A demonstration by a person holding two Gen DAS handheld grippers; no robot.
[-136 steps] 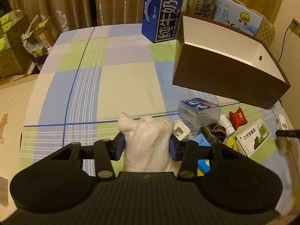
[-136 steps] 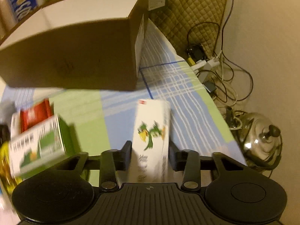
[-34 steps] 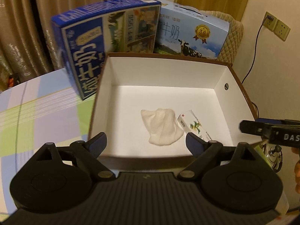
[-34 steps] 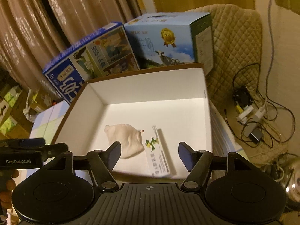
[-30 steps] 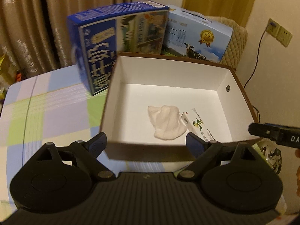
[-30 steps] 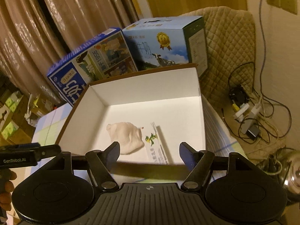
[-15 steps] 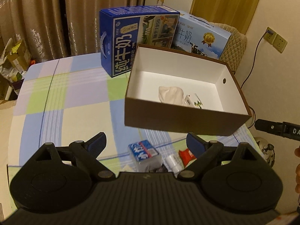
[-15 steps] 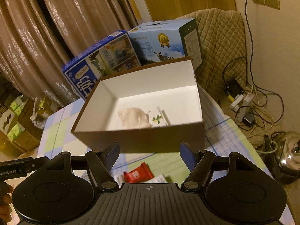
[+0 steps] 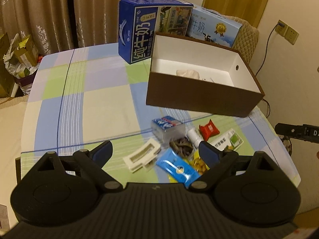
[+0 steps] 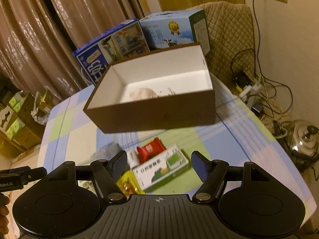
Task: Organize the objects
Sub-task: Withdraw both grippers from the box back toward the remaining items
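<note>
Above the checked blue-and-green tablecloth, the left gripper hangs with its jaws spread wide and empty; the right gripper likewise gapes, gripping nothing. At twelve o'clock from both sits the brown cardboard box with white inside, holding a pale knitted cloth and what seems a small carton, mostly hidden. Loose items lie nearer: a red snack packet, a green-and-white medicine box, a blue sachet, a white plastic clip.
</note>
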